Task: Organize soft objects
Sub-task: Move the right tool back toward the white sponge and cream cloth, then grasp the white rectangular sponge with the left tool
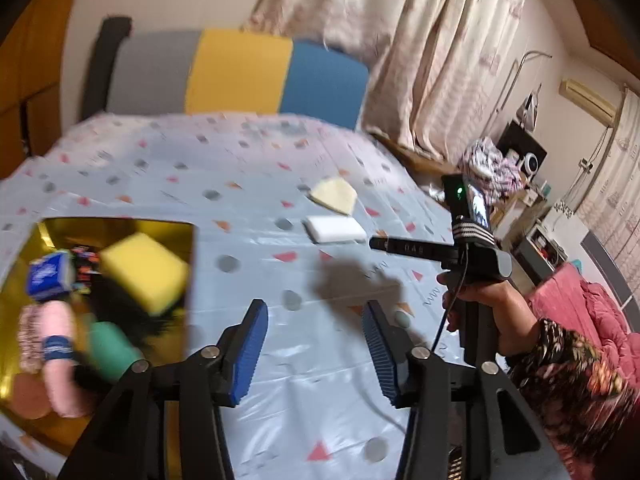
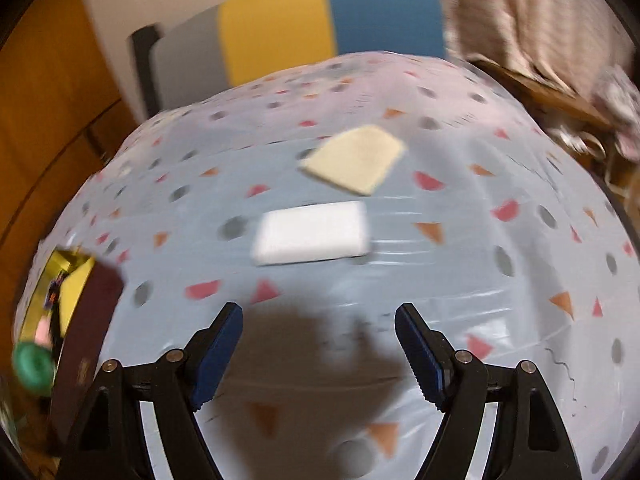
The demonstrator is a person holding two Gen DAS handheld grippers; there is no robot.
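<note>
a patterned blue sheet [image 2: 400, 280] is covering the bed. 2 soft pieces are lying on it: a white sponge [image 2: 312, 232] and, just beyond, a cream cloth [image 2: 354, 158]. left tongs [image 1: 316, 344] and right tongs [image 2: 320, 356] are both hanging spread, gripping nothing. a gold box [image 1: 24, 248] is holding a yellow sponge [image 1: 146, 270].

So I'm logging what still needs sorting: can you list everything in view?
white sponge: one, white, on the bed cover, nearest the right gripper.
cream cloth: one, pale yellow, just beyond the white sponge.
gold box: one, on the left, holding soft items.
yellow sponge: one, in the gold box.
green roll: one, in the gold box.
bed cover: one, pale blue, patterned.
left gripper: open, empty.
right gripper: open, empty.
</note>
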